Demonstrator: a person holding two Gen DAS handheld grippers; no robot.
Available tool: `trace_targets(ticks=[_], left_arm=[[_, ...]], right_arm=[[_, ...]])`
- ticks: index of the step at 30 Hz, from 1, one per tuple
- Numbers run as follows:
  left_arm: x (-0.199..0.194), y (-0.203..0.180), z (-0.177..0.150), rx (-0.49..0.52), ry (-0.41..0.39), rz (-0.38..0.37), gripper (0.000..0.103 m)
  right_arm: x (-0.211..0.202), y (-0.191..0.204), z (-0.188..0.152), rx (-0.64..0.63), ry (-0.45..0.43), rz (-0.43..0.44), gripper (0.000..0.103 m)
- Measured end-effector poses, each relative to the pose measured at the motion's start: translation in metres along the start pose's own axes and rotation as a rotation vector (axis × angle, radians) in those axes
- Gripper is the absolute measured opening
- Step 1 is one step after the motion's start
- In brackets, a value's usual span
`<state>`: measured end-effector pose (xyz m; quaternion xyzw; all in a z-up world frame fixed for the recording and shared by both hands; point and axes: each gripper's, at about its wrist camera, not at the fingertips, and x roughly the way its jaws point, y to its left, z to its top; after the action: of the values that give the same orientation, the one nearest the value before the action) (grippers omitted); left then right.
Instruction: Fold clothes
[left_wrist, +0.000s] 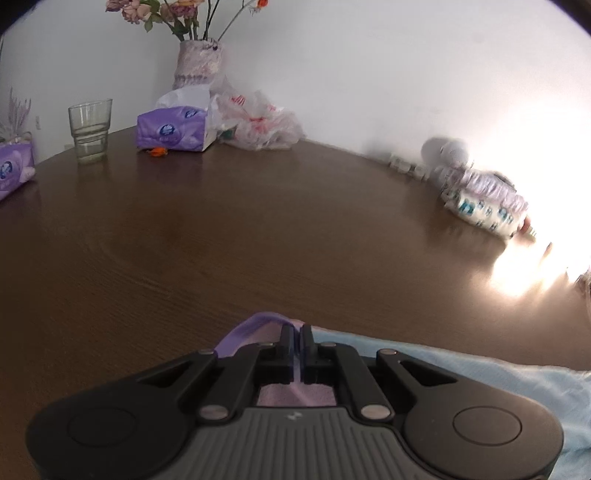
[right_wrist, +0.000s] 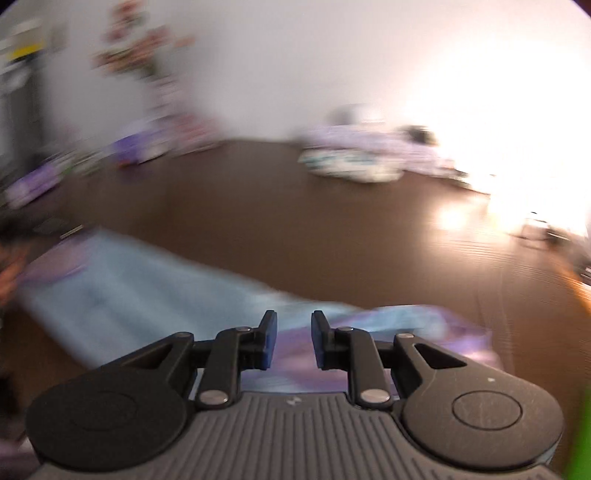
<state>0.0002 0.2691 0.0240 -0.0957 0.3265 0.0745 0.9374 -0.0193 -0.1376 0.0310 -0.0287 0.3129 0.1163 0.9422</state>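
A light blue garment with purple trim (left_wrist: 498, 384) lies on the dark wooden table (left_wrist: 258, 229) at the near edge. My left gripper (left_wrist: 295, 332) is shut on the garment's purple edge (left_wrist: 243, 328), with purple cloth showing between the fingers. In the right wrist view, which is motion-blurred, the same garment (right_wrist: 122, 288) stretches from the left to under my right gripper (right_wrist: 292, 325). The right gripper is open, just above the cloth's blue and purple end (right_wrist: 402, 321), holding nothing.
At the back left stand a drinking glass (left_wrist: 89, 130), a purple tissue box (left_wrist: 171, 127), a plastic bag (left_wrist: 258, 122) and a vase of flowers (left_wrist: 197, 62). Another tissue pack (left_wrist: 13, 170) sits far left. A patterned bundle (left_wrist: 484, 199) lies at the right, near bright glare.
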Motion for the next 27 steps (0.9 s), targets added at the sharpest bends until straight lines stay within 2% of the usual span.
trace_targets(ticks=[2, 5, 7, 10, 13, 15, 16, 19, 21, 27], left_arm=[[-0.007, -0.001, -0.001, 0.016, -0.021, 0.027, 0.011], [-0.021, -0.006, -0.001, 0.036, -0.068, 0.07, 0.013], [-0.035, -0.024, 0.0, 0.095, -0.121, 0.084, 0.013], [-0.051, -0.065, -0.006, 0.215, -0.175, 0.019, 0.02], [-0.05, -0.097, -0.02, 0.306, -0.164, -0.103, 0.026], [-0.041, -0.108, -0.031, 0.359, -0.143, -0.131, 0.027], [-0.034, -0.109, -0.034, 0.367, -0.116, -0.125, 0.027], [-0.018, -0.107, -0.04, 0.358, -0.029, -0.13, 0.026], [-0.015, -0.104, -0.043, 0.343, -0.02, -0.131, 0.027], [-0.014, -0.099, -0.048, 0.333, -0.033, -0.108, 0.029]], right_arm=[[0.012, -0.034, 0.004, 0.092, 0.026, -0.109, 0.02], [0.026, -0.044, 0.01, 0.179, 0.061, -0.092, 0.021], [0.035, -0.047, 0.014, 0.234, 0.083, -0.068, 0.021], [0.049, -0.052, 0.02, 0.316, 0.116, -0.031, 0.021], [0.061, -0.055, 0.016, 0.42, 0.145, -0.023, 0.024], [0.062, -0.052, 0.015, 0.447, 0.134, -0.036, 0.031], [0.063, -0.05, 0.014, 0.435, 0.125, -0.05, 0.031], [0.065, -0.046, 0.008, 0.416, 0.076, -0.101, 0.007], [0.061, -0.047, 0.004, 0.448, 0.043, -0.095, 0.005], [0.005, -0.05, -0.009, 0.467, -0.167, -0.086, 0.004]])
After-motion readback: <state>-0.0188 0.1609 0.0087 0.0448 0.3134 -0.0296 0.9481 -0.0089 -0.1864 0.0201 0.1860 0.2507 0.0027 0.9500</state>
